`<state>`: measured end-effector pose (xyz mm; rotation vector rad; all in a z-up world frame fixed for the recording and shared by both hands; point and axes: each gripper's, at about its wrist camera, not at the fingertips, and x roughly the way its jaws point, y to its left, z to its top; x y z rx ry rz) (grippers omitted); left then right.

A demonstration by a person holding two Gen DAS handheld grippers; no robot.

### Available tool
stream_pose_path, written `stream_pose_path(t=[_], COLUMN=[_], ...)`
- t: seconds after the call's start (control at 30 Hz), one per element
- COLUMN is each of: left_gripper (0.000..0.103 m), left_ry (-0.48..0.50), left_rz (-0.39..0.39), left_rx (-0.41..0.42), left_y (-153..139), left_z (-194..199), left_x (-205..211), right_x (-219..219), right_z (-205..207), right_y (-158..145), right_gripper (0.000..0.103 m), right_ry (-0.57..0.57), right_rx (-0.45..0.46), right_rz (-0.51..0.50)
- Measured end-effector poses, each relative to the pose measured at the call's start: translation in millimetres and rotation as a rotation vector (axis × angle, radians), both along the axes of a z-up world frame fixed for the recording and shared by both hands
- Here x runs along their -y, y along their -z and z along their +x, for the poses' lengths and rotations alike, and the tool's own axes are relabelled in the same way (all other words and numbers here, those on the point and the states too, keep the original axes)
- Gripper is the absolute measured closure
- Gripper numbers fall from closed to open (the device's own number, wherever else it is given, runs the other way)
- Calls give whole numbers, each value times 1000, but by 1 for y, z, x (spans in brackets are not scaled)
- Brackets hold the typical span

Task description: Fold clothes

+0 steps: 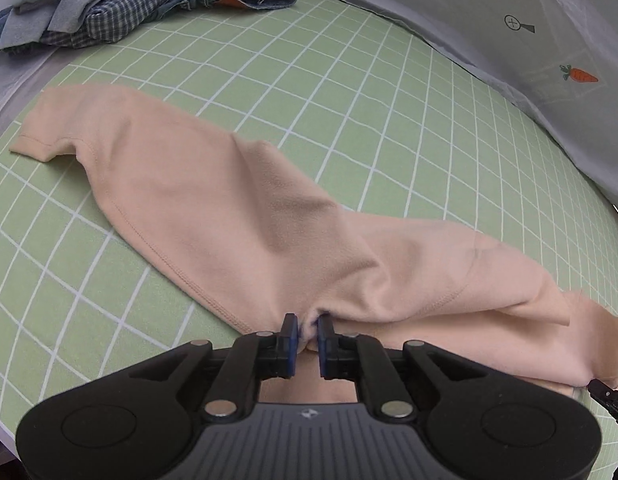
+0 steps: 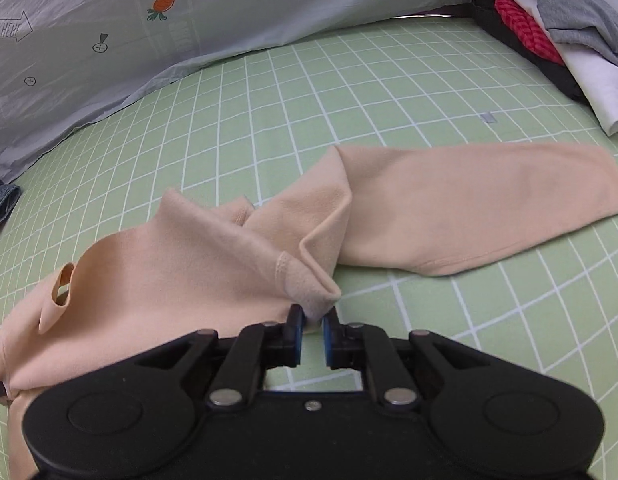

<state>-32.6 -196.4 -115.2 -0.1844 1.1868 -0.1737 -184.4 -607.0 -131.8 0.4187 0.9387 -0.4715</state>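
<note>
Place: a bedroom at home, seen on a bed.
Surface: green sheet (image 1: 349, 92) with a white grid fills both views.
Bedding: grey quilt (image 2: 109, 40) printed with carrots, upper left, right wrist view.
Laundry: denim and checked clothes (image 1: 121, 0) upper left; folded stack (image 2: 549, 32) upper right.
</note>
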Motion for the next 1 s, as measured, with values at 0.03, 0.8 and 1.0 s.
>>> stream_pose_path(t=[0.03,0.8,1.0], left_gripper=[82,24,38], left_ry=[0,403,362], left_rz=[-8,91,57], left_rx=[19,98,80], left_y=[-6,16,22], left_z=[-1,56,60], left_x=[0,120,112], right_x=[0,-11,-10], right_z=[-1,47,46], right_y=[-2,-2,-2], right_gripper=[70,39,47], right_ry=[-6,-167,-153], right_rx=[1,55,60], right_rz=[-9,-77,-57])
